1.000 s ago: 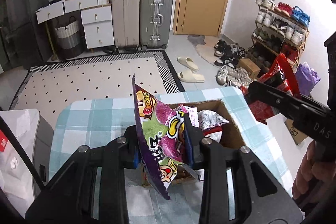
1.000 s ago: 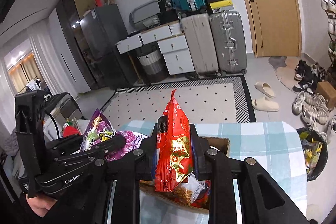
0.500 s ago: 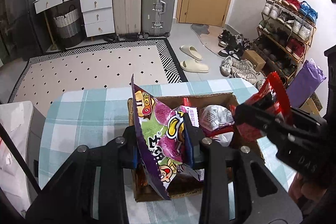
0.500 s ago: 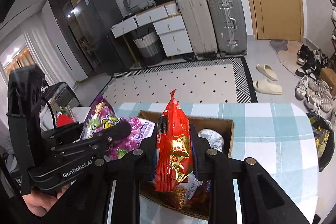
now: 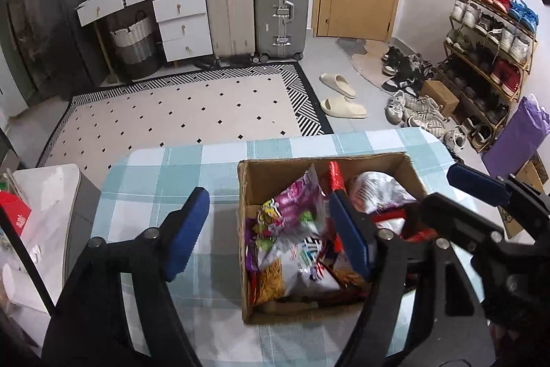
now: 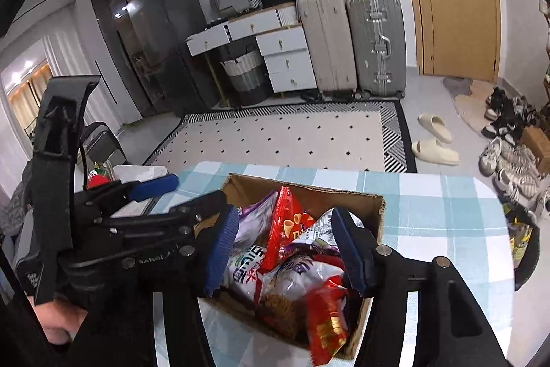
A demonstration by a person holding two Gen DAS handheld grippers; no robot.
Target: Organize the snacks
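Both jaws just opened — snack bags overlap inside box, labels unreadable.

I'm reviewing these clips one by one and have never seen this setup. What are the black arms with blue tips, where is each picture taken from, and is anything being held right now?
There is no robot here: a person holds a hand-operated two-finger gripper in each hand, and each gripper carries a wide-angle camera looking forward along its fingers. So one picture looks out over the left gripper, the other over the right gripper; the blue tips are their pads. Each view also catches the other gripper at its side.

Both hover over a cardboard box of snack bags on a table with a blue checked cloth. Both grippers' jaws have just been opening and nothing is held now: the purple snack bag and the red snack bag lie loose in the box among the other packets.
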